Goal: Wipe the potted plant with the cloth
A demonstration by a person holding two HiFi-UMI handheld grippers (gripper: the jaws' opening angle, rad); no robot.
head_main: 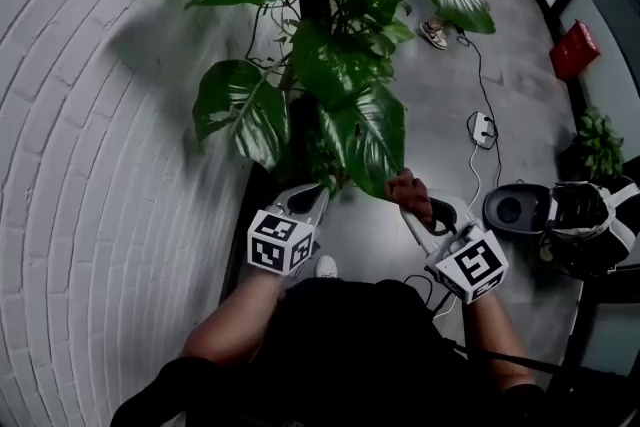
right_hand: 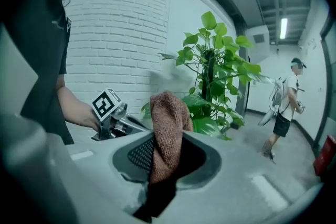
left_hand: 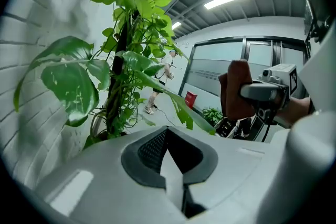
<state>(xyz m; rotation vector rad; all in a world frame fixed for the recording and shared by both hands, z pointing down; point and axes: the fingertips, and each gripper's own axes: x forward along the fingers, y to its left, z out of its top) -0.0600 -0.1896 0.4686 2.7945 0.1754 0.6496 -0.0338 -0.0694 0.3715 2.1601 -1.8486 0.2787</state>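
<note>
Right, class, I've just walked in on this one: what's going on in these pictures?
A person stands over a potted plant by a white brick wall, with a gripper in each hand. The right gripper is shut on a brown cloth, held at the tip of a big leaf. Whether the cloth touches the leaf is unclear. The left gripper is shut and empty, and points at the plant.
</note>
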